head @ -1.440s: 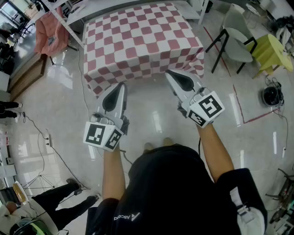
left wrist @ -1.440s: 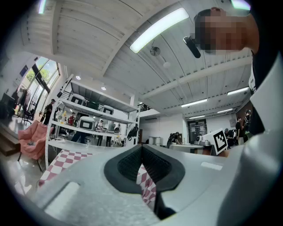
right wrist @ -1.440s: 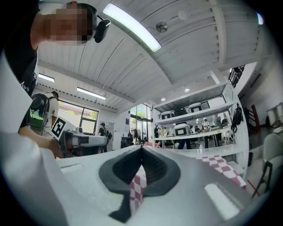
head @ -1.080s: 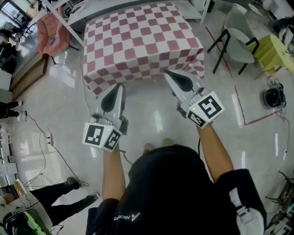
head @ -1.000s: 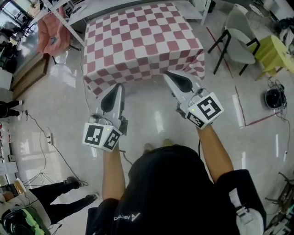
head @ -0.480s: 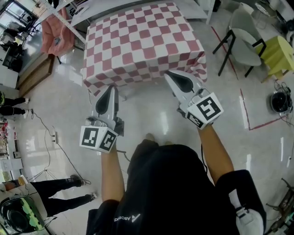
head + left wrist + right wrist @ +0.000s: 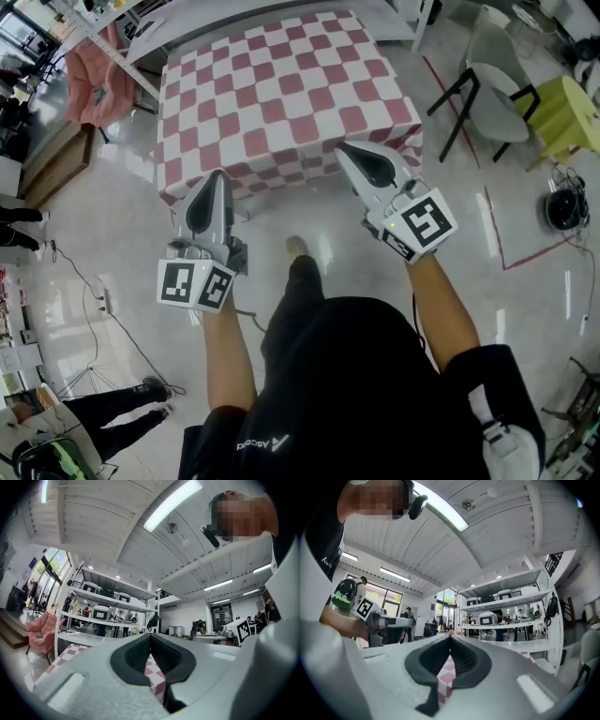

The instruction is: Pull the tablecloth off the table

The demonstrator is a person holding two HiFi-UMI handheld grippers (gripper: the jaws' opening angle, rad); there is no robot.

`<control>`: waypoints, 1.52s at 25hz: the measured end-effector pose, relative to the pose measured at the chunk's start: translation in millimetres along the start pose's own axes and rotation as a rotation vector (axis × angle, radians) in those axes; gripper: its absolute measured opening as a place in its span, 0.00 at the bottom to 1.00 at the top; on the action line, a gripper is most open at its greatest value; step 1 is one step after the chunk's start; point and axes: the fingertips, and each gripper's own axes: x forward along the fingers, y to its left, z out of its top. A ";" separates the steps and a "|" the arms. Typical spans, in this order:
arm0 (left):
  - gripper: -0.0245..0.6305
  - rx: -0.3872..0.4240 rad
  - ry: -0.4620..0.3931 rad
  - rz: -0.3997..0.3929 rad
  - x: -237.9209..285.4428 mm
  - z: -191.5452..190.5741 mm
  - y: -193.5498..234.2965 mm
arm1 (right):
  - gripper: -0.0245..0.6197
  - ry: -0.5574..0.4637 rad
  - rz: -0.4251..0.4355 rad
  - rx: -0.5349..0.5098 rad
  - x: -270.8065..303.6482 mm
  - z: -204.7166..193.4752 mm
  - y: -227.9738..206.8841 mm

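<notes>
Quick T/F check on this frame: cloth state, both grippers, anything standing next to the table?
1. The tablecloth is red-and-white checked and lies spread out, its edges hanging down. True.
2. The left gripper has its jaws wide open. False: its jaws are together, with nothing between them.
3. The right gripper is clamped on a corner of the tablecloth. False: its jaws are shut on nothing, and the checked cloth shows only beyond them.
4. A chair stands to the right of the tablecloth in the head view. True.
</notes>
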 end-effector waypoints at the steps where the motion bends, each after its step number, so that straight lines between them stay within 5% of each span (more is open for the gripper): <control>1: 0.05 0.003 -0.003 -0.005 15.7 -2.6 8.9 | 0.04 0.004 -0.008 -0.007 11.3 -2.7 -12.3; 15: 0.05 -0.051 0.040 -0.068 184.9 -35.0 192.1 | 0.04 0.106 -0.130 -0.047 204.1 -43.7 -125.4; 23: 0.05 -0.071 0.071 -0.084 247.4 -53.3 260.0 | 0.04 0.153 -0.192 -0.035 275.6 -64.7 -173.3; 38: 0.08 -0.167 0.259 0.089 318.8 -123.3 317.4 | 0.04 0.346 -0.214 0.073 328.3 -150.3 -258.5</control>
